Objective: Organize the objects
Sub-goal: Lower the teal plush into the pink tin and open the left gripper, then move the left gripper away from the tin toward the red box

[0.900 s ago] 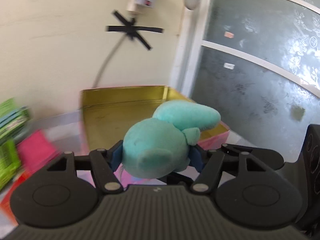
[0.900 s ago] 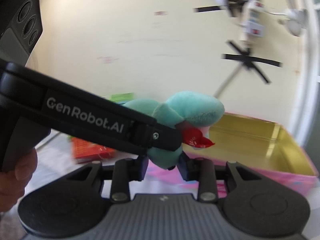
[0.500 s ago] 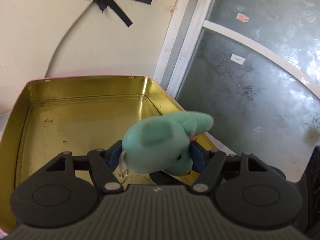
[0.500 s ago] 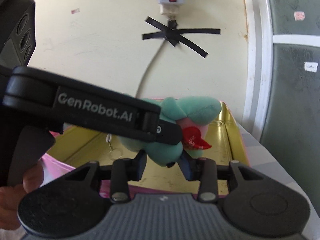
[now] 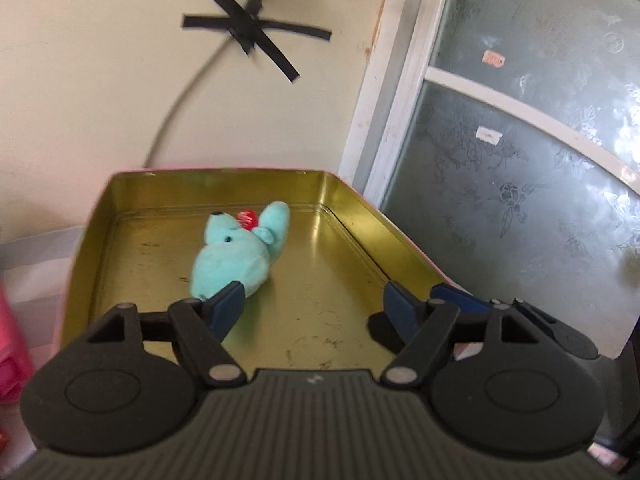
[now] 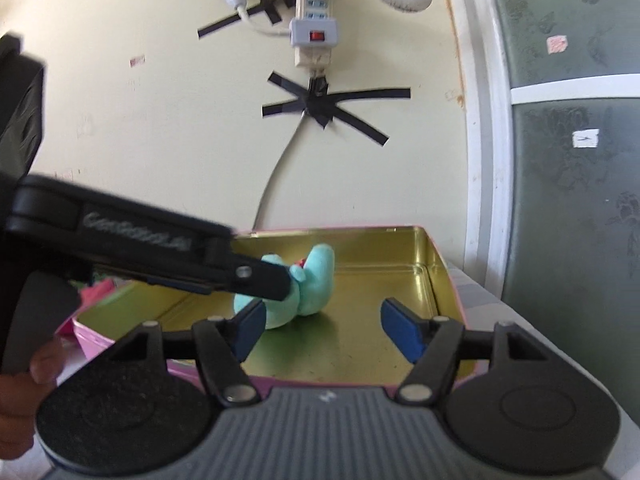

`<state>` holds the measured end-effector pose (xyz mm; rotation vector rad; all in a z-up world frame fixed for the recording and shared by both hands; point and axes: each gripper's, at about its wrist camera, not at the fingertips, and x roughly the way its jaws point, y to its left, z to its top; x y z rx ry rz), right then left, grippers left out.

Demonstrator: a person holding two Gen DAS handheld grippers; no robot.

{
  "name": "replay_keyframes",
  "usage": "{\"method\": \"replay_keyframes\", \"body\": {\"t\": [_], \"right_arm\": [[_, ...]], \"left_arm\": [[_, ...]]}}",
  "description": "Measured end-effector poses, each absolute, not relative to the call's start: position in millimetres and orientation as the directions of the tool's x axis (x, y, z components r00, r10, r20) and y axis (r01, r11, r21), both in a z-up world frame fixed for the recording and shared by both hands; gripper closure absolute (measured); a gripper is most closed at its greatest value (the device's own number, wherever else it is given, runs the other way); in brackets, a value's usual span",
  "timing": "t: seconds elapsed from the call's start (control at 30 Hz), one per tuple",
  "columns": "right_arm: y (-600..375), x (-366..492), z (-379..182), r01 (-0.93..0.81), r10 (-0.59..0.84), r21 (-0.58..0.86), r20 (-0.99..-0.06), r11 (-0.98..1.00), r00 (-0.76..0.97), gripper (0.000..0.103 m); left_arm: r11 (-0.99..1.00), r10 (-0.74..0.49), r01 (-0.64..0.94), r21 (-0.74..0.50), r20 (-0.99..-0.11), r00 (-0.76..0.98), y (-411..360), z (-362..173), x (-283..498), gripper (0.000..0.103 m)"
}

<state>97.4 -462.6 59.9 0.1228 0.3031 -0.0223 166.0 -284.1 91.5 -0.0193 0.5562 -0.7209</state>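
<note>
The teal plush toy [image 5: 236, 256] lies loose on the floor of the gold tin [image 5: 360, 208], long axis running away towards the far wall, just ahead of the left gripper [image 5: 314, 306], whose spread jaws, like the right gripper's [image 6: 322, 330], hold nothing.

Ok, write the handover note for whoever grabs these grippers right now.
Left gripper: open, empty, over the near part of the tin.
Right gripper: open, empty, at the tin's near edge.
Plush: lying on the floor of the gold tin, touching neither gripper's fingers.
Done: plush is in the tin.
Left: pink items sit outside the tin on the left, too blurred to identify; probably sort those next. No lid in view.
</note>
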Motion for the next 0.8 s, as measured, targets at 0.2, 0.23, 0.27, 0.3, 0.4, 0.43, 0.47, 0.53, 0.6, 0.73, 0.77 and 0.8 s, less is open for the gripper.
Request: {"method": "replay_keyframes", "body": {"t": [0.2,0.23,0.27,0.3,0.4,0.43,0.47,0.53,0.6,0.73,0.77,0.8], "right_arm": [[-452.4,64.6,54.6,0.053,-0.005,0.201,-0.234,0.978,0.972,0.037],[-447.3,59.8,54.7,0.049,0.004,0.220,-0.232,0.974,0.973,0.037],[-442.4,56.3,54.0,0.042,0.015,0.236,-0.235,0.971,0.972,0.037],[-436.6,53.6,52.9,0.034,0.029,0.249,-0.244,0.968,0.969,0.037],[-415.1,51.5,47.8,-0.005,0.081,0.254,-0.290,0.967,0.953,0.037],[-406.4,50.2,45.6,-0.024,0.100,0.245,-0.304,0.969,0.947,0.037],[-397.2,49.4,43.8,-0.043,0.116,0.229,-0.318,0.972,0.941,0.037],[-377.6,48.9,41.5,-0.080,0.143,0.188,-0.345,0.979,0.928,0.037],[-358.8,48.6,42.0,-0.130,0.183,0.164,-0.369,0.978,0.911,0.037],[-318.9,53.0,43.9,-0.249,0.278,0.125,-0.412,0.960,0.868,0.037],[-307.0,56.4,43.8,-0.280,0.300,0.110,-0.429,0.954,0.852,0.036],[-293.8,60.9,43.9,-0.312,0.320,0.093,-0.446,0.945,0.836,0.036]], "left_arm": [[0.812,-0.562,0.568,-0.136,-0.443,0.698,-234.0,87.0,123.0,0.025],[0.821,-0.550,0.555,-0.134,-0.449,0.704,-223.8,83.5,118.9,0.025],[0.828,-0.539,0.545,-0.133,-0.460,0.706,-215.4,79.2,116.2,0.025],[0.835,-0.526,0.535,-0.130,-0.473,0.707,-207.7,74.2,113.6,0.025],[0.865,-0.469,0.491,-0.102,-0.512,0.720,-179.5,56.6,106.4,0.025],[0.876,-0.448,0.474,-0.093,-0.520,0.727,-169.5,52.0,104.9,0.025],[0.888,-0.424,0.453,-0.082,-0.526,0.737,-157.1,46.7,102.1,0.025],[0.911,-0.377,0.408,-0.066,-0.537,0.755,-132.8,39.3,98.4,0.025],[0.932,-0.330,0.357,-0.061,-0.544,0.771,-108.3,35.2,96.5,0.025],[0.972,-0.222,0.226,-0.060,-0.539,0.813,-50.9,26.8,89.0,0.025],[0.979,-0.194,0.196,-0.054,-0.536,0.822,-40.6,25.9,89.5,0.025],[0.986,-0.158,0.157,-0.048,-0.534,0.830,-28.0,23.4,86.5,0.025]]}}
